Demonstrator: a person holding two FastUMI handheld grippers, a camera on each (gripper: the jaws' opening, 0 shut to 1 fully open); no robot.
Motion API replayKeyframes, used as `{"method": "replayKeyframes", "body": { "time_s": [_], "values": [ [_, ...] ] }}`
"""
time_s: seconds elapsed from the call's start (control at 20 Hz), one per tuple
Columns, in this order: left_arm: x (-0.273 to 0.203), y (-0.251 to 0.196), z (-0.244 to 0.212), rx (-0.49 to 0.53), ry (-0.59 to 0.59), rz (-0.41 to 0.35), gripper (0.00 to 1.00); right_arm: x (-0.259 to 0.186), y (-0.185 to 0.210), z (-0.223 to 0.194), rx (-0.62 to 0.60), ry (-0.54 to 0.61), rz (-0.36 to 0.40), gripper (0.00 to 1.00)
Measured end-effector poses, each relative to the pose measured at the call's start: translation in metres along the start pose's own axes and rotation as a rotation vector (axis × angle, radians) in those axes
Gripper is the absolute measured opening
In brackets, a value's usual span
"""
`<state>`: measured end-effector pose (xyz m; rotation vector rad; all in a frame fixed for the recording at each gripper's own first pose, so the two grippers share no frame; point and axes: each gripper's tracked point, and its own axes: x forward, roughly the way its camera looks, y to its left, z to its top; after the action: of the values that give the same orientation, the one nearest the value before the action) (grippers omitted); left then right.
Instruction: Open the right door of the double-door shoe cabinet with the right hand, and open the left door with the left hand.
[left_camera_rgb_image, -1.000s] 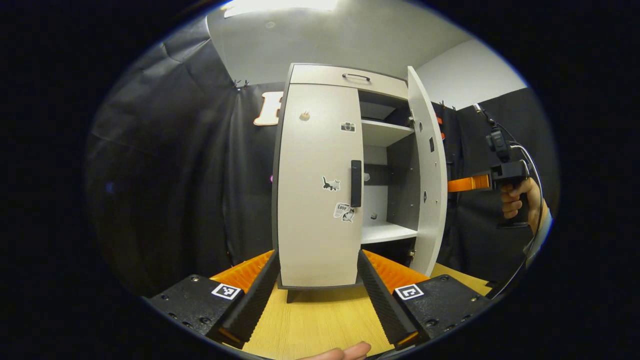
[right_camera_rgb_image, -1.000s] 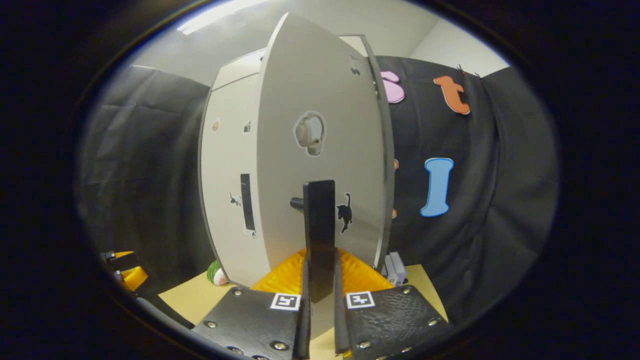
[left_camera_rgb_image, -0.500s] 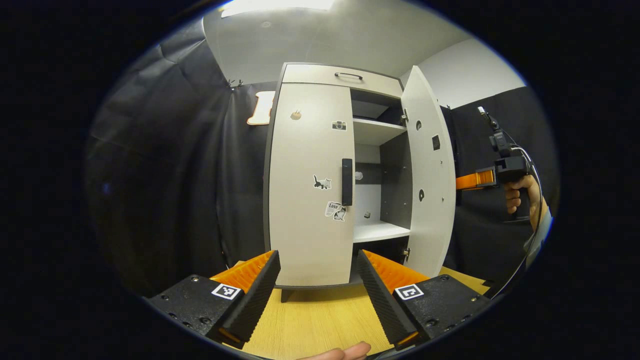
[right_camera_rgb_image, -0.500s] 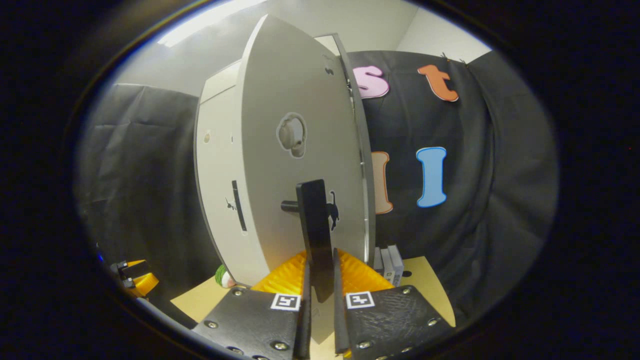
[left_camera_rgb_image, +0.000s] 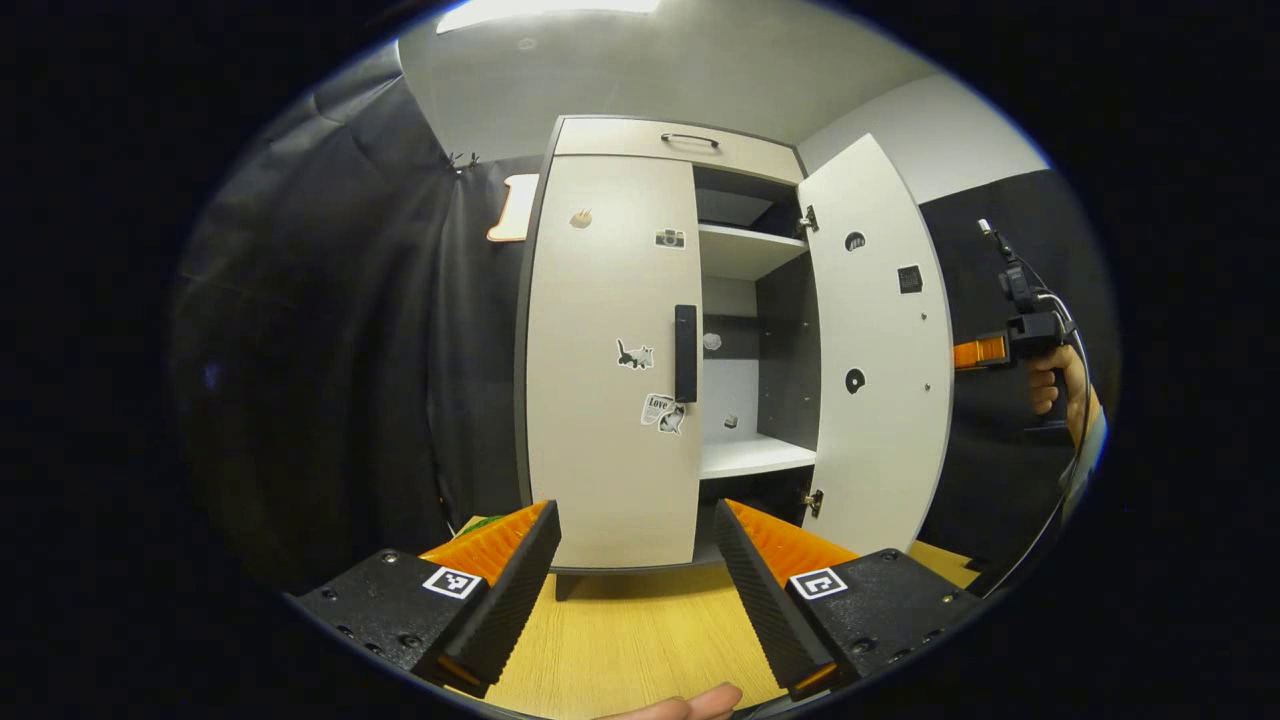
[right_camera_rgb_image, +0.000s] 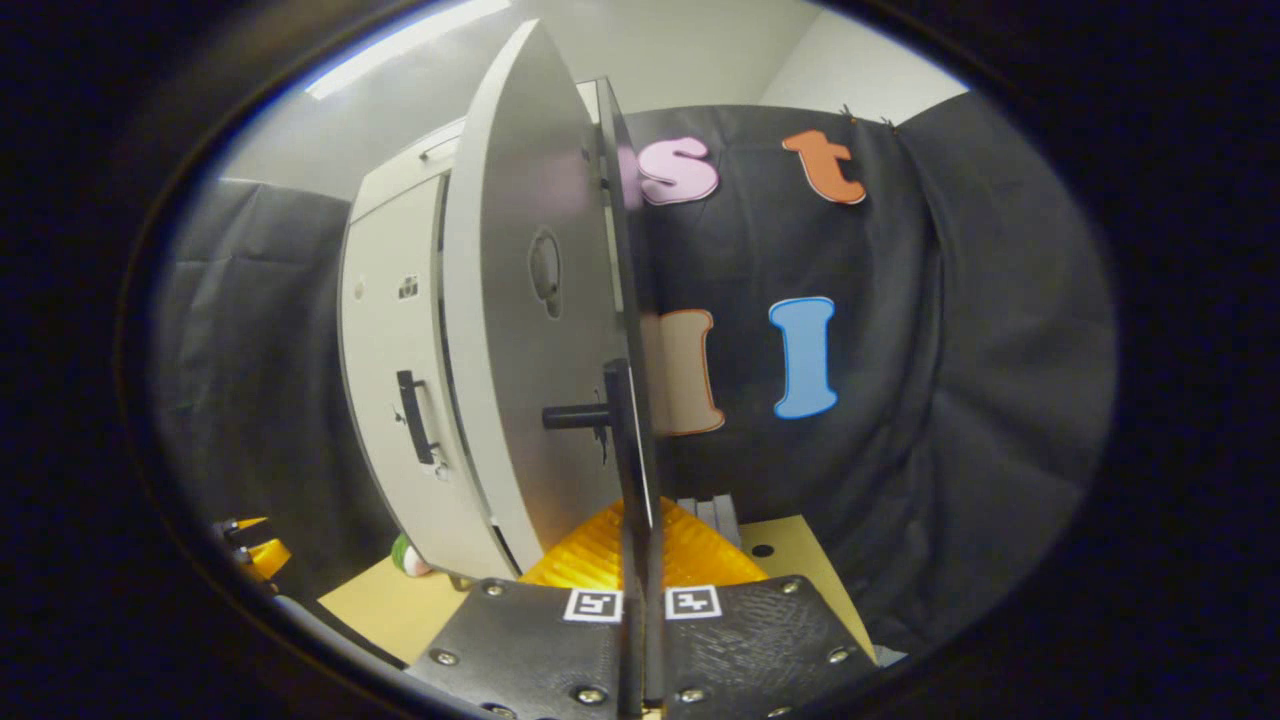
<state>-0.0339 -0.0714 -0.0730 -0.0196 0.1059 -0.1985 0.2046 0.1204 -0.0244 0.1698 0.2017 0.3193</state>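
Observation:
The pale shoe cabinet stands on the table. Its left door (left_camera_rgb_image: 610, 360) is closed, with a black vertical handle (left_camera_rgb_image: 685, 352) at its inner edge. My left gripper (left_camera_rgb_image: 635, 525) is open, low in front of that door and well short of it. The right door (left_camera_rgb_image: 880, 350) is swung wide open. My right gripper (right_camera_rgb_image: 640, 600) is shut on the right door's black handle (right_camera_rgb_image: 628, 440), and the door (right_camera_rgb_image: 520, 330) appears nearly edge-on. In the left gripper view a hand (left_camera_rgb_image: 1050, 385) holds the right gripper (left_camera_rgb_image: 980, 352) beyond the open door's edge.
The cabinet rests on a light wooden table (left_camera_rgb_image: 640, 640). Inside are white shelves (left_camera_rgb_image: 750, 455), and a drawer (left_camera_rgb_image: 680, 140) runs along the top. A small green and white object (right_camera_rgb_image: 405, 555) lies by the cabinet's foot. White boxes (right_camera_rgb_image: 715, 510) stand behind the open door.
The right door has swung further open, pulled by my right gripper on its handle. The left gripper has stayed open in front of the closed left door.

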Motion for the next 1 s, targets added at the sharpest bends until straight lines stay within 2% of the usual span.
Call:
{"method": "replayKeyframes", "body": {
  "time_s": [0.1, 0.2, 0.35, 0.65, 0.7, 0.75, 0.9, 1.0],
  "values": [
    [0.002, 0.003, 0.001, 0.008, 0.001, 0.010, 0.96, -0.001, -0.009, 0.002, -0.029, -0.014, -0.030, 0.01],
    [0.006, 0.000, 0.004, -0.010, -0.004, 0.018, 0.96, 0.000, -0.004, 0.002, -0.003, -0.011, -0.001, 0.01],
    [0.018, 0.001, 0.007, -0.056, 0.004, 0.010, 0.96, -0.001, -0.001, 0.002, 0.013, -0.023, -0.002, 0.01],
    [0.058, -0.011, 0.021, -0.107, 0.036, -0.047, 0.96, -0.003, -0.013, 0.006, -0.008, -0.066, -0.032, 0.05],
    [0.066, -0.011, 0.025, -0.100, 0.038, -0.042, 0.96, -0.008, -0.014, 0.008, -0.005, -0.087, -0.047, 0.22],
    [0.076, -0.011, 0.030, -0.093, 0.032, -0.036, 0.96, -0.016, -0.017, 0.013, -0.010, -0.121, -0.075, 0.23],
    [0.111, -0.015, 0.041, -0.084, 0.032, -0.032, 0.96, -0.029, -0.031, 0.024, -0.039, -0.204, -0.131, 0.69],
    [0.137, -0.023, 0.047, -0.101, 0.036, -0.053, 0.96, -0.041, -0.031, 0.026, -0.065, -0.225, -0.136, 1.00]
  ]
}}
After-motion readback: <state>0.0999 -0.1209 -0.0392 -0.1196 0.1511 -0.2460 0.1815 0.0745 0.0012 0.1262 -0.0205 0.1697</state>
